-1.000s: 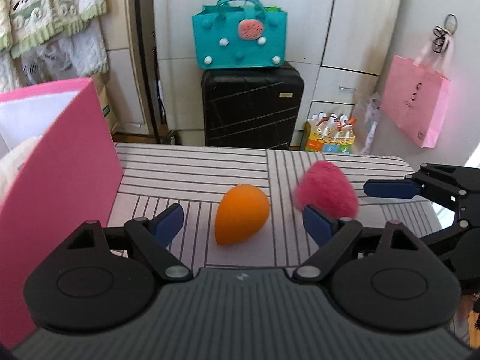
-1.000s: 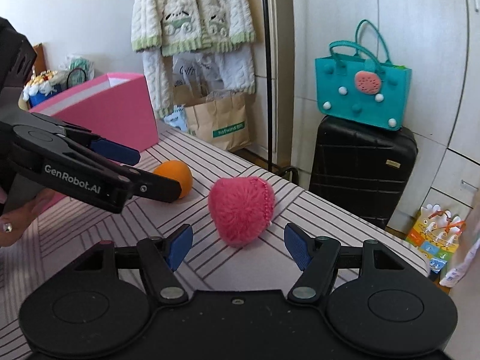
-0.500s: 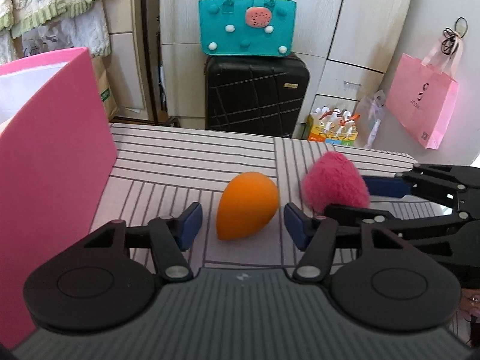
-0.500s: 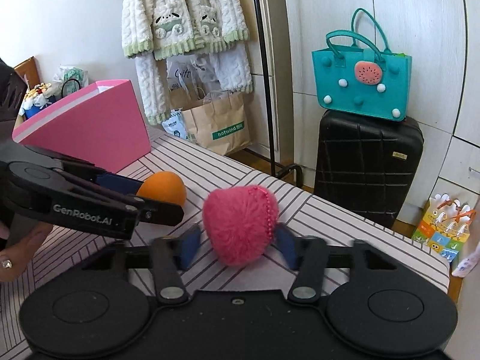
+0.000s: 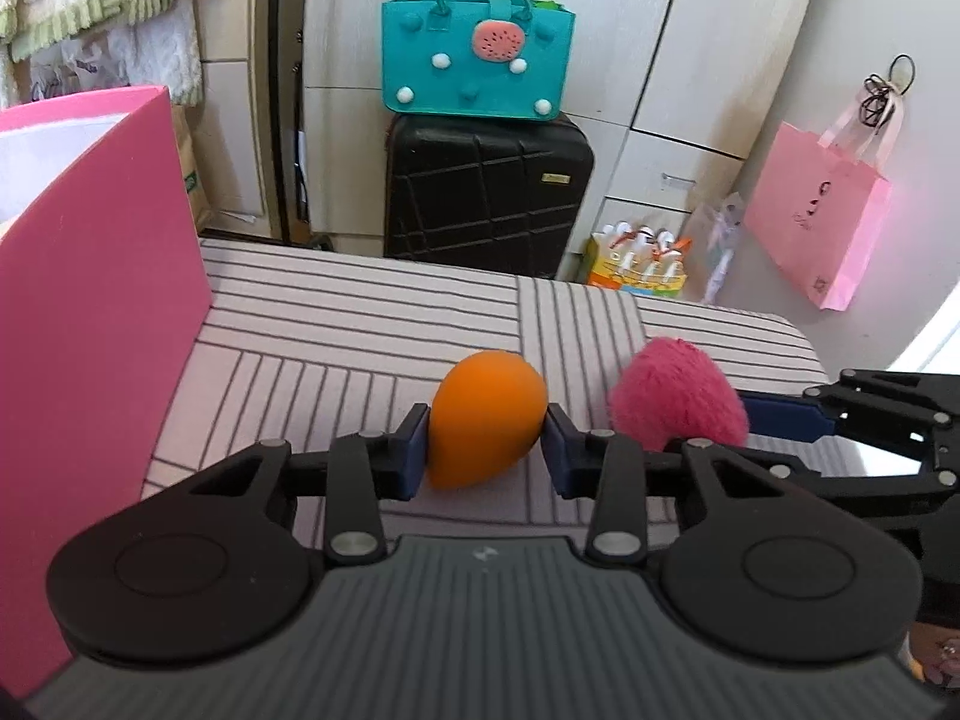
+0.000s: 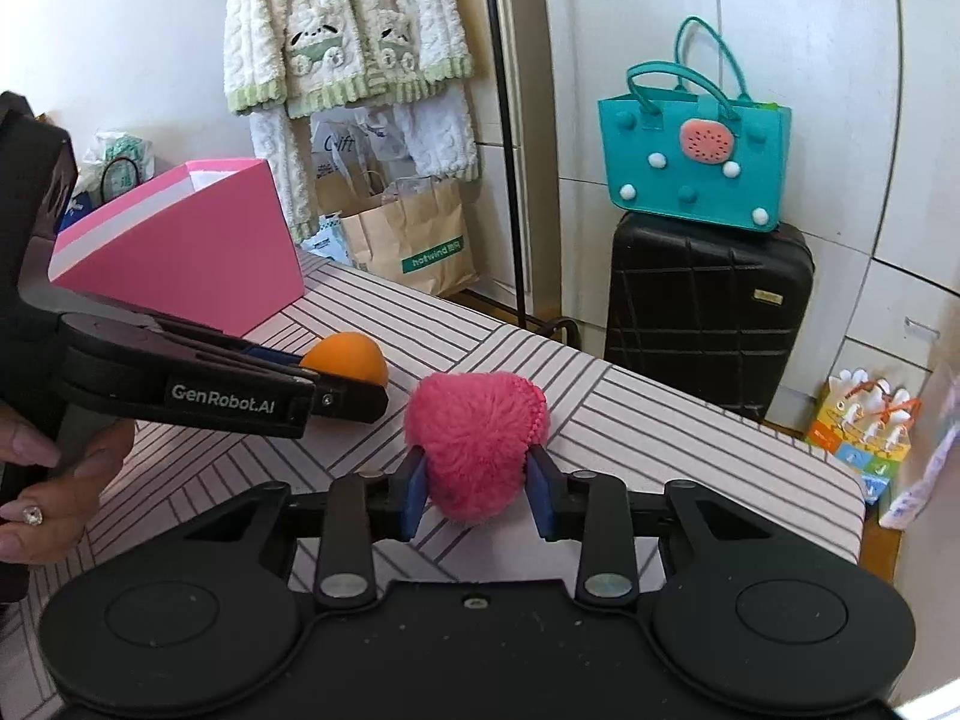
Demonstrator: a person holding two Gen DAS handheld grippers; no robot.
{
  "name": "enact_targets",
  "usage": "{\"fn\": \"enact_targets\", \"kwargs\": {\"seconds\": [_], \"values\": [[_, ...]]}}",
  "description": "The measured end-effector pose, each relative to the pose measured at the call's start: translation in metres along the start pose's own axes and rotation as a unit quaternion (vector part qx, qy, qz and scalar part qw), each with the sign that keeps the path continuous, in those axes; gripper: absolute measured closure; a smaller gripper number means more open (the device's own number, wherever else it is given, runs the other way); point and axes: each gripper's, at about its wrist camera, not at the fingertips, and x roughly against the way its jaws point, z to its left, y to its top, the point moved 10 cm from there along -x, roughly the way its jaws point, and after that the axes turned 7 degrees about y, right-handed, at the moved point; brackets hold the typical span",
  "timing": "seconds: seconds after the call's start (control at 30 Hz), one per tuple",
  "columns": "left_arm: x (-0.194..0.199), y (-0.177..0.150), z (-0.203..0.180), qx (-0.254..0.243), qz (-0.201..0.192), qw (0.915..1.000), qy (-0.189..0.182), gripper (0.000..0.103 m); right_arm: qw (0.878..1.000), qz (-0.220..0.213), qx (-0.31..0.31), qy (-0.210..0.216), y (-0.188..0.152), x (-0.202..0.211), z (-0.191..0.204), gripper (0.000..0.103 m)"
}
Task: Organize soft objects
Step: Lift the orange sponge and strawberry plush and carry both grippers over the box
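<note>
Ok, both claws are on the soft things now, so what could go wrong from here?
1. The left claw, which has just been closing, pinches the orange sponge near its tapered end; it may squirt out on lifting.
2. The right claw, also just closing, grips mostly fluff on the pink pom-pom, so it could slip.
3. The claws sit close together and may collide heading for the pink box.
</note>
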Motion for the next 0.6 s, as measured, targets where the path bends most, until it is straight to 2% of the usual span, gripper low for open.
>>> {"fn": "enact_targets", "kwargs": {"seconds": [0.23, 0.4, 0.6], "values": [[0.022, -0.008, -0.010, -0.008, 0.015, 0.9995, -0.028, 0.065, 1.000, 0.004, -0.001, -0.008, -0.005, 0.017, 0.013, 0.065], [0.036, -0.021, -0.009, -0.038, 0.038, 0.9985, -0.010, 0.065, 1.000, 0.010, -0.005, -0.020, -0.009, 0.031, 0.026, 0.065], [0.063, -0.033, -0.005, -0.030, 0.043, 0.9979, -0.039, 0.065, 0.999, 0.016, -0.020, -0.032, -0.016, 0.049, 0.040, 0.065]]}}
